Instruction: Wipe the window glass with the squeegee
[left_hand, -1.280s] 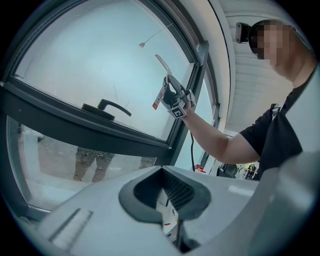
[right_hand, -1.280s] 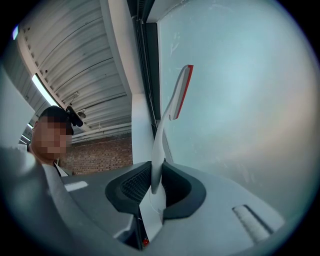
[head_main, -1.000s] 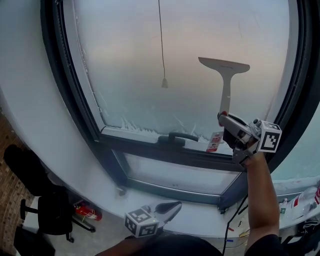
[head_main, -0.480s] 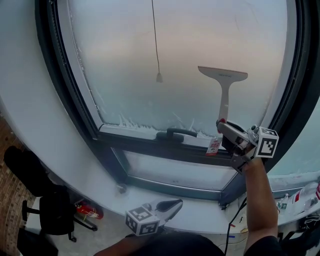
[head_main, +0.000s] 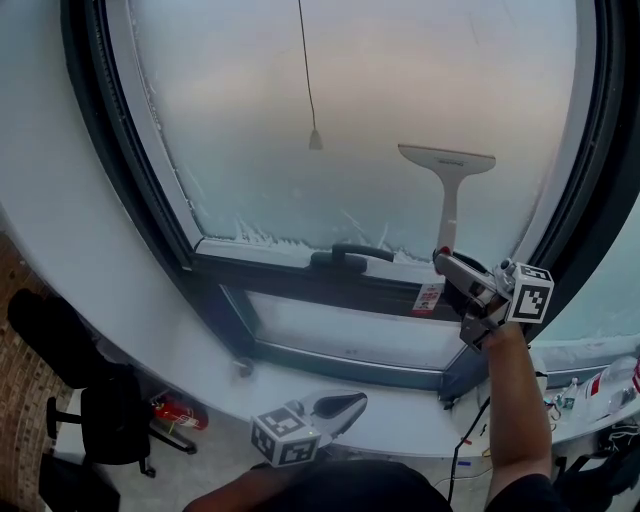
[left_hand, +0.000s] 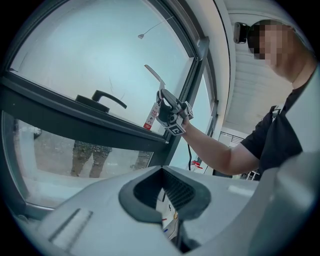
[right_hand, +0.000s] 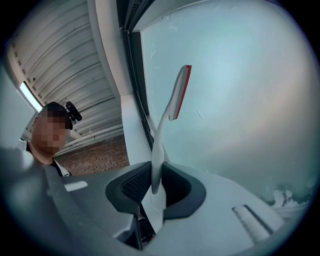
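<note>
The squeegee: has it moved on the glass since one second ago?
Yes. The squeegee, held in the right gripper, has gone down the window glass: its blade was above the cord's weight and is now below it.

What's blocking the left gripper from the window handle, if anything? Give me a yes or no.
Probably yes: the left gripper is empty, jaws apart, and nothing stands between it and the window handle above.
</note>
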